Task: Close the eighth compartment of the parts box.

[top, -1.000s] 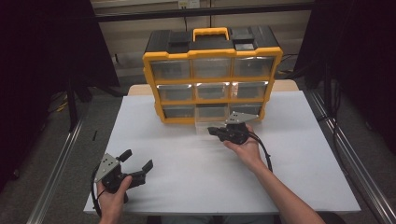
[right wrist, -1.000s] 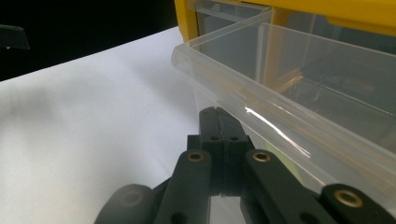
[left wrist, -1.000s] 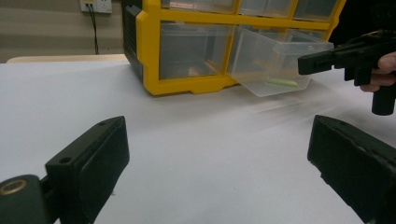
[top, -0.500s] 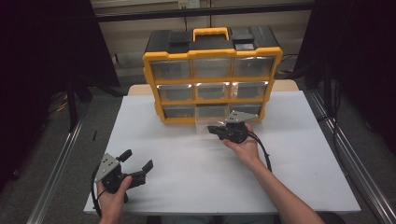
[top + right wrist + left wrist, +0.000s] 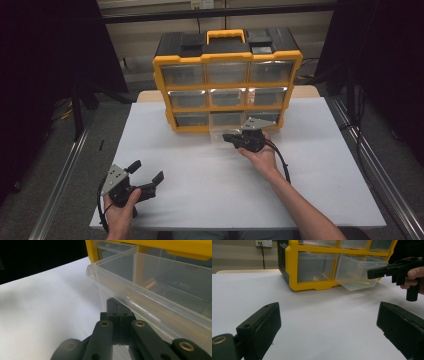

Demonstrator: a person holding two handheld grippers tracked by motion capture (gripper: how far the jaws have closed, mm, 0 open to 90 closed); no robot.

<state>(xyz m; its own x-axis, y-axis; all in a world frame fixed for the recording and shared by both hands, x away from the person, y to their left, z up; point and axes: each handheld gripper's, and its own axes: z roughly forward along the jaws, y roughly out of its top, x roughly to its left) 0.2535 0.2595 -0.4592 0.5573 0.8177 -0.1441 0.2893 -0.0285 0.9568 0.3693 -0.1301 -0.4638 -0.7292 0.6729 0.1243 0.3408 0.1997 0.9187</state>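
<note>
A yellow organizer (image 5: pixel 227 75) with clear drawers stands at the back of the white table (image 5: pixel 200 200). Its bottom middle drawer (image 5: pixel 223 131) is pulled partway out, and in the left gripper view a small pale green item (image 5: pixel 359 283) lies inside this drawer (image 5: pixel 359 270). My right gripper (image 5: pixel 227 137) sits at the drawer's front with its jaws closed together. In the right gripper view its tips (image 5: pixel 119 312) are tucked right under the clear front lip (image 5: pixel 140 302). My left gripper (image 5: pixel 146 171) rests near the table's front left, open, with bare table between its pads (image 5: pixel 262 327).
The organizer (image 5: pixel 294 265) has a black top with a yellow carry handle (image 5: pixel 226 35). Metal rails (image 5: pixel 60 190) run along both sides of the table. White tabletop lies between the two hands and to the right of the right forearm (image 5: pixel 300 210).
</note>
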